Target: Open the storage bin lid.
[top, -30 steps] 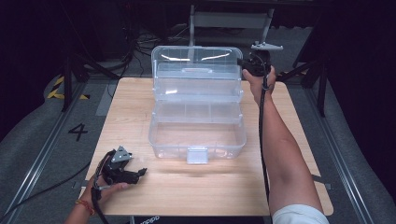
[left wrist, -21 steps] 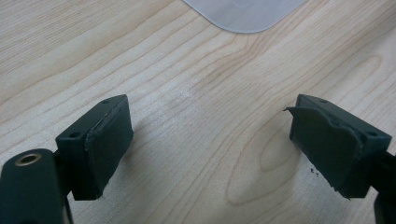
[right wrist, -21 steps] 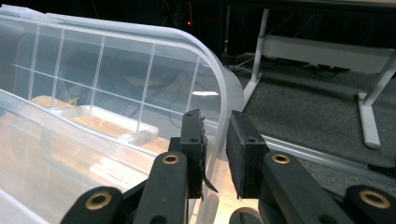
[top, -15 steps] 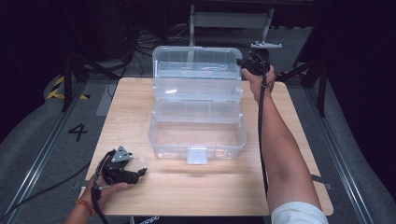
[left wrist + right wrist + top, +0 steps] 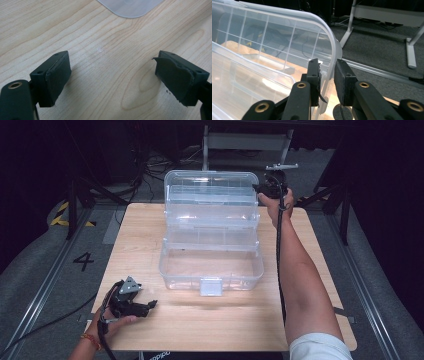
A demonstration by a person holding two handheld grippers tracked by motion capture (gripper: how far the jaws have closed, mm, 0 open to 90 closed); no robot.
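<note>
Wooden table, pale grain, bare along its near edge. Grey floor around it, marked with a painted "4" at left. Yellow-black hazard tape farther back on the left. Metal rail runs along the floor. White stand frame behind the table; dark cables beside it.

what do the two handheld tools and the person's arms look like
Both tools are black with two blocky padded jaws and brass-coloured rivets. The left tool carries a grey three-cornered plate; the right tool trails a black cable. A white sleeve covers the right upper arm; a red-orange band circles the left wrist.
</note>
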